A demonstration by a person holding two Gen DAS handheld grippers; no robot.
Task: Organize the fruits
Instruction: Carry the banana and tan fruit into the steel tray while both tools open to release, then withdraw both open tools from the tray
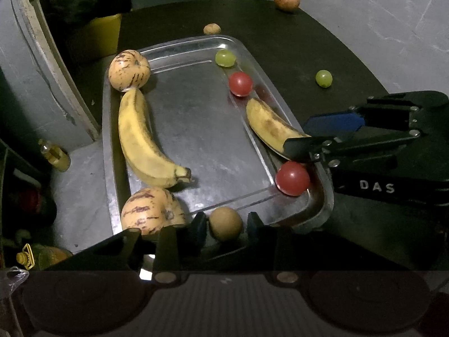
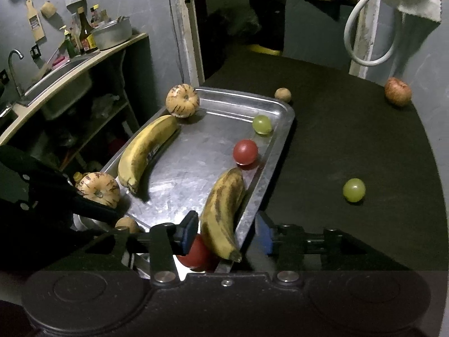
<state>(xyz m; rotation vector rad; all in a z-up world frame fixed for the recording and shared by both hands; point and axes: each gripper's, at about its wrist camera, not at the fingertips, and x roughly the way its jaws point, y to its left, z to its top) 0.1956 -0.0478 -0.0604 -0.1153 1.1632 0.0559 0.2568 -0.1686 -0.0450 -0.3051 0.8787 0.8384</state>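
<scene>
Fruits: most already lie on the metal tray [image 1: 193, 42]; a small brown fruit [image 1: 225, 223] sits at its near rim and a spotted banana [image 2: 224, 210] along its right rim.
Left gripper [image 1: 226, 229]: jaws parted a little, one finger on each side of the brown fruit, pads not visibly pressing; it looks let go.
Right gripper [image 2: 226, 234]: jaws apart, straddling the stem end of the spotted banana, with a gap on the right; nothing clasped.
Red fruit [image 2: 196, 252]: just under the right gripper's left finger, touching the banana's stem end.
Step in hand: judged a release of both fruits onto the tray.
Doing it well: open fully before lifting, rise straight so no finger drags the banana or nudges the round brown fruit off the rim.
Fruits left out: green grape [image 2: 354, 190] on the dark table [image 2: 350, 140] to the right gripper's right; a second brown fruit [image 2: 283, 94] and a reddish fruit [image 2: 398, 91] well beyond both grippers.
</scene>
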